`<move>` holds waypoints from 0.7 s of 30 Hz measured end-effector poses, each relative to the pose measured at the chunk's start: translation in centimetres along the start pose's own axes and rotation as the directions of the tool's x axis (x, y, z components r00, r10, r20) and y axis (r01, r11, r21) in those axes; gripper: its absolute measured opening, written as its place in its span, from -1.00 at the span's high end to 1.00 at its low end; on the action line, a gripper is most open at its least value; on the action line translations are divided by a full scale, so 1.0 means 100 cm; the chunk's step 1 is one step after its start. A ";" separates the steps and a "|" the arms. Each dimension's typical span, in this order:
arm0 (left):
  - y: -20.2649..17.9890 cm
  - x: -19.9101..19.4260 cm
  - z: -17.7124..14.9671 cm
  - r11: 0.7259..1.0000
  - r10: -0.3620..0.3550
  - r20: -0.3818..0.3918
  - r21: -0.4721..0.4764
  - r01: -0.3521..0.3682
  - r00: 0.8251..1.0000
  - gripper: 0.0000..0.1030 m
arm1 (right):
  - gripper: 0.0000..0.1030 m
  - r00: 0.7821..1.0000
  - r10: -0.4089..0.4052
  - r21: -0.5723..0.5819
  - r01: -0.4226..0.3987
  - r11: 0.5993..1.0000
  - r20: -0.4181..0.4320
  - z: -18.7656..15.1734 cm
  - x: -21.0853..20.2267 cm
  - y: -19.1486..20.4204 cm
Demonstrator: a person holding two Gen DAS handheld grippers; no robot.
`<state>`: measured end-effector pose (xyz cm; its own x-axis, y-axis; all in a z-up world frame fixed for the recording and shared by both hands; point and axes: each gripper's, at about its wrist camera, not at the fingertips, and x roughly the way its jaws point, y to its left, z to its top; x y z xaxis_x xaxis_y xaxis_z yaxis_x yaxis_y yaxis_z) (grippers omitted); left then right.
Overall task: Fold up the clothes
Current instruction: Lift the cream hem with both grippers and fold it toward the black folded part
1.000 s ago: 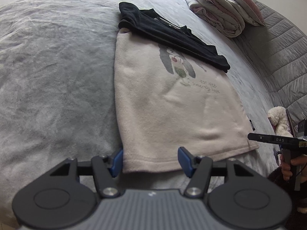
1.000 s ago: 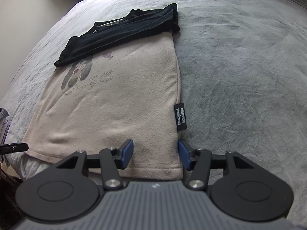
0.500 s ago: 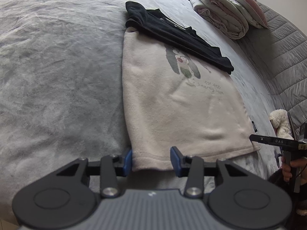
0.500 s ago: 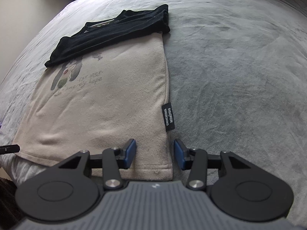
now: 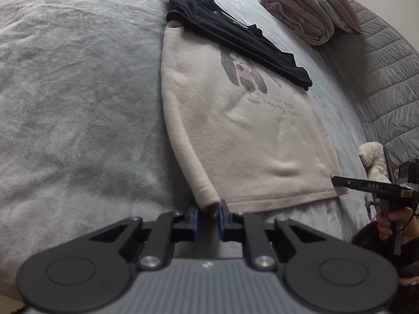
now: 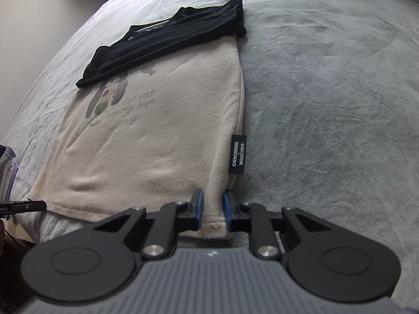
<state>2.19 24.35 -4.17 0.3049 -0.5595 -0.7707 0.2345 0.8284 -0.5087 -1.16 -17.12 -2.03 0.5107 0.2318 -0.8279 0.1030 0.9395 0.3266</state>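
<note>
A cream fleece top (image 5: 243, 130) with a printed figure and script lies flat on the grey bed; it also shows in the right wrist view (image 6: 157, 136). A folded black garment (image 5: 235, 36) lies across its far end, also seen in the right wrist view (image 6: 167, 39). My left gripper (image 5: 208, 216) is shut on the near left hem corner, which bunches up between the blue pads. My right gripper (image 6: 212, 209) is shut on the near right hem corner, just below the black side label (image 6: 237, 154).
The grey blanket (image 5: 78, 104) covers the bed all around. Folded quilts (image 5: 306, 7) are stacked at the far end by a quilted grey headboard (image 5: 379, 78). A plush toy (image 5: 373, 161) sits at the bed's right edge. The other gripper's finger (image 5: 361, 184) shows at the right.
Both grippers moved forward onto the hem corners and closed from open to shut on the cream fabric, which now bunches between the pads.
</note>
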 end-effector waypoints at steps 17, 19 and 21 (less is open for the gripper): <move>-0.004 -0.017 0.009 0.993 -0.097 0.133 -0.058 0.105 0.986 0.90 | 0.78 0.979 0.163 0.174 -0.183 0.968 0.124 0.008 -0.018 -0.018; -0.007 -0.020 0.013 0.992 -0.098 0.162 -0.060 0.108 0.982 0.90 | 0.78 0.977 0.163 0.180 -0.187 0.966 0.139 0.010 -0.021 -0.018; -0.009 -0.022 0.017 0.992 -0.097 0.191 -0.064 0.111 0.977 0.90 | 0.78 0.974 0.167 0.186 -0.194 0.963 0.151 0.015 -0.023 -0.017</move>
<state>2.89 24.80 -1.31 0.4513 -0.6317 -0.6303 0.2076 0.7613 -0.6143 -1.24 -19.64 -0.01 0.6440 0.3447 -0.6830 0.1586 0.8132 0.5599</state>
